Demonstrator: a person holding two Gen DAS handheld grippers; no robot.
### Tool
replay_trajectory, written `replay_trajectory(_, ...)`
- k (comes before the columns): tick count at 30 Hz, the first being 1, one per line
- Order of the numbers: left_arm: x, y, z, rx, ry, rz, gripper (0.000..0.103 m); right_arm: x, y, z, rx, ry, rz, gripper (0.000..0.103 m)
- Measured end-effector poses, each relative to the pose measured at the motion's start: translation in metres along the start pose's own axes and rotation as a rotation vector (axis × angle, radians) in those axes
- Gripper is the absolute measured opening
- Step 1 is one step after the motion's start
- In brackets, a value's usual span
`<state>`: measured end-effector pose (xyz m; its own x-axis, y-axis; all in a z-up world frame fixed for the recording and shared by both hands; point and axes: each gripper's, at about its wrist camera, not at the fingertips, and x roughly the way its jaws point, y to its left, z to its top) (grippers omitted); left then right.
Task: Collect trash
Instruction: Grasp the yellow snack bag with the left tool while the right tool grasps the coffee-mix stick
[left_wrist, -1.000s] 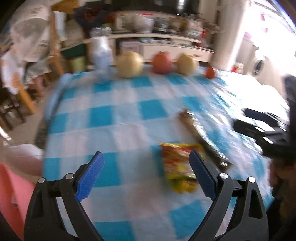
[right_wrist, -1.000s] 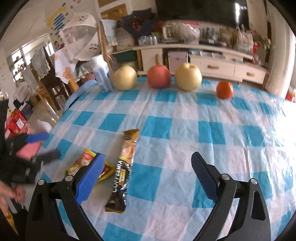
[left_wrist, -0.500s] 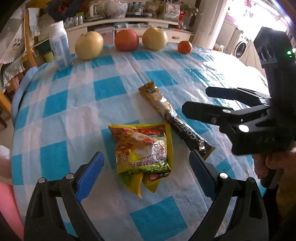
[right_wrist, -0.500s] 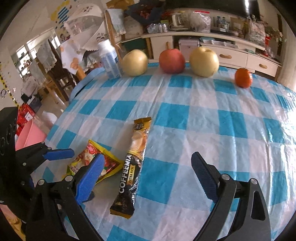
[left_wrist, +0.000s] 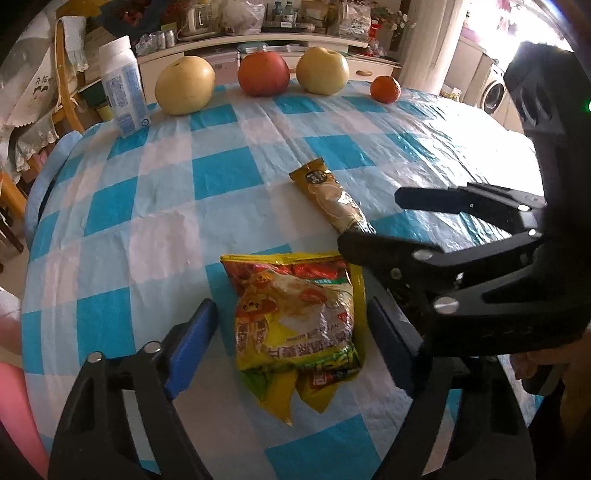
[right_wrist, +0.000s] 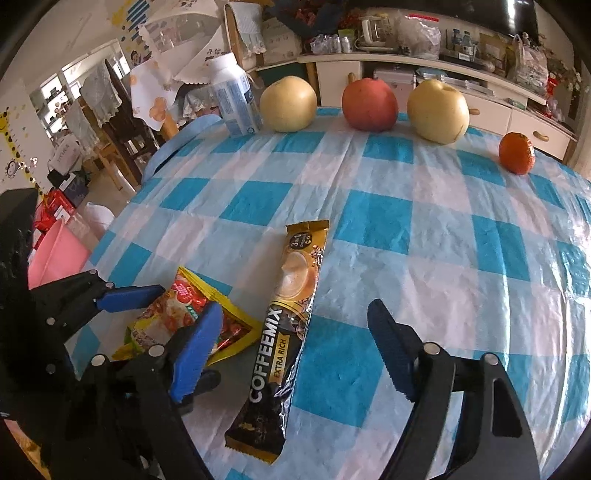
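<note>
- The table (right_wrist: 424, 236) wears a blue-and-white checked plastic cloth; everything named below sits on it except the bin.
- A pink bin (right_wrist: 55, 254) stands off the table's left edge, seen in the right wrist view; only part of its rim and wall shows, and what it holds cannot be told.
- The left gripper (left_wrist: 291, 328) has its jaws spread wide, one blue pad on each side of the yellow snack wrapper (left_wrist: 295, 314); whether either pad touches it cannot be told, and nothing is clamped.
- The right gripper (right_wrist: 295, 339) is likewise spread apart and empty, with the coffee-mix sachet (right_wrist: 288, 321) lying between its two fingers on the cloth.
- The yellow snack wrapper lies flat and crumpled near the table's near edge, just beside the sachet and to its left in the right wrist view.
- The coffee-mix sachet is a long gold-and-black stick, lying lengthwise away from the camera, its dark printed end nearest the right gripper.
- A white bottle (right_wrist: 236, 99) with a pale blue label stands upright at the far left of the table, cap on; its contents are hidden.
- Beside the bottle, along the far edge, sit a yellow pear (right_wrist: 288, 103), a red apple (right_wrist: 369, 105) and a second yellow pear (right_wrist: 437, 110) in a row.
- A small orange (right_wrist: 516, 153) sits apart from them at the right end of that row.
</note>
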<state>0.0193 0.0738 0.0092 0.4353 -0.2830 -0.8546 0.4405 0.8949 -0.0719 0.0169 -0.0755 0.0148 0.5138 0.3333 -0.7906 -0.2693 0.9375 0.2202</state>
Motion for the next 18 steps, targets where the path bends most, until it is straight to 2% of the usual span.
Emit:
replay_trajectory(8, -0.001, 0.004, 0.002, -0.007, -0.013, 0.003, 0.066, 0.004, 0.005, -0.001, -0.057, -0.018, -0.053, 0.059)
replay_trajectory(14, -0.002, 0.008, 0.002, -0.023, -0.018, -0.006, 0.063, 0.006, 0.013, -0.003, -0.123, -0.023, -0.098, 0.047)
replay_trajectory(18, -0.003, 0.011, 0.001, -0.03, -0.019, -0.003, 0.063, 0.007, 0.017, -0.004, -0.17, -0.029, -0.12, 0.033)
